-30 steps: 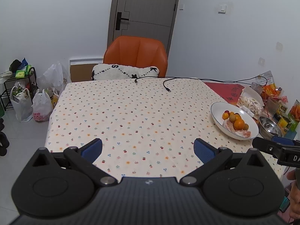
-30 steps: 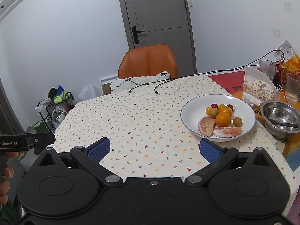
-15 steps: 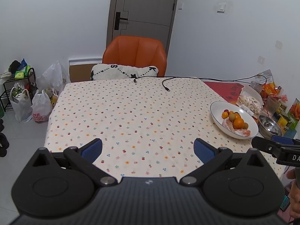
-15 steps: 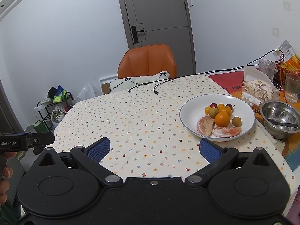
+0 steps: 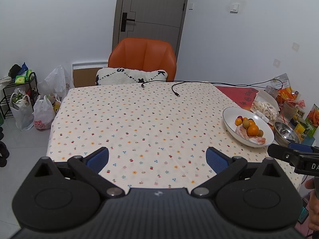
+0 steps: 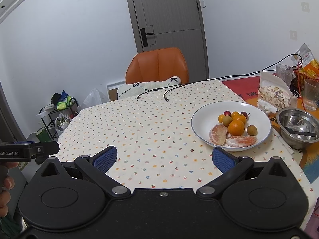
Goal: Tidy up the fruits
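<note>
Hovering: both grippers, left gripper (image 5: 157,158) and right gripper (image 6: 163,159), jaws spread, empty
Near right: white plate (image 6: 203,119) of fruit (image 6: 236,127)
Right of plate: steel bowl (image 6: 287,137)
Far: cable (image 6: 166,97)

Plain white walls (image 5: 59,20) under even light, with a grey door (image 5: 153,10) closed behind an orange chair (image 5: 142,57) holding a white cushion (image 5: 129,76). Pale grey floor (image 5: 22,145), strewn at left with plastic bags (image 5: 42,115) beside a black wire rack (image 5: 12,91).
</note>
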Tool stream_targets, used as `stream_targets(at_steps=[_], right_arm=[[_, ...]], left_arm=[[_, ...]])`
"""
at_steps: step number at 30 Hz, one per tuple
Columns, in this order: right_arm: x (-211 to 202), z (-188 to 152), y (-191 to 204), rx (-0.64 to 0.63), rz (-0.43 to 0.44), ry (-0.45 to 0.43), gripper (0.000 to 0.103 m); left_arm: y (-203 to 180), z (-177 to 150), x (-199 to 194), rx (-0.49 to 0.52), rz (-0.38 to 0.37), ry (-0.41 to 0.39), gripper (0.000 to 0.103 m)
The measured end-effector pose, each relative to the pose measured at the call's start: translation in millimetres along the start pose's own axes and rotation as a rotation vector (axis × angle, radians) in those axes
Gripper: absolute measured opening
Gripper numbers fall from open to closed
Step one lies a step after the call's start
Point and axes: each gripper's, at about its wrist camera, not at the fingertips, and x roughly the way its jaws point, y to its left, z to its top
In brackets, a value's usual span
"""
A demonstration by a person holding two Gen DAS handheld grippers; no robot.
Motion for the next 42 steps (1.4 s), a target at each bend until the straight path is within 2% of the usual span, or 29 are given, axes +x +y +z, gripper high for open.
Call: stream_targets(at_steps=[42], right_arm=[[1.0,0.9,-4.2,0.003,-0.009,-0.002,0.103]], left_arm=[[-7.4,-0.2,-0.9,0.011,-0.01,-0.006,0.103]])
